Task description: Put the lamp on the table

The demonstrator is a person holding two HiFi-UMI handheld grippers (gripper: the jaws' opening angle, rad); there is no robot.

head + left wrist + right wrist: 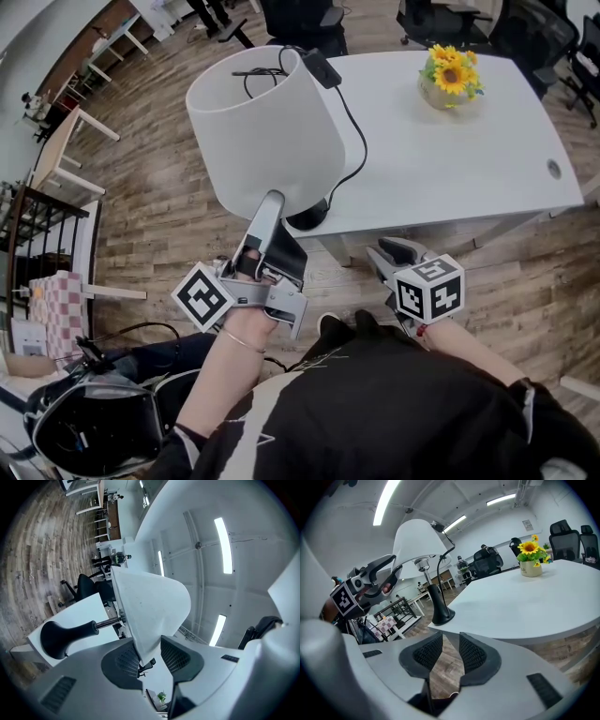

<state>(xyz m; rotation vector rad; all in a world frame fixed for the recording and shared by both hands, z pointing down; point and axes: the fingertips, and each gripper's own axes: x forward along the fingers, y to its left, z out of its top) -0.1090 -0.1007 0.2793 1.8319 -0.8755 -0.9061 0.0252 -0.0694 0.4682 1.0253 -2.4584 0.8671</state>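
The lamp has a white shade (267, 122) and a black base (307, 217). It stands at the near left corner of the white table (450, 159), its black cord (354, 141) draped over the shade. My left gripper (272, 202) reaches up to the shade's lower rim. In the left gripper view the rim (150, 606) lies between the jaws against one pad, with a gap to the other pad, and the base (58, 637) shows at the left. My right gripper (380, 251) hangs below the table's front edge, open and holding nothing (451, 651). It looks at the lamp (417, 538).
A pot of sunflowers (450, 75) stands at the table's far side. A cable hole (554, 169) is near the right edge. Black office chairs (309, 23) stand behind the table. A small wooden side table (61, 155) is on the plank floor at the left.
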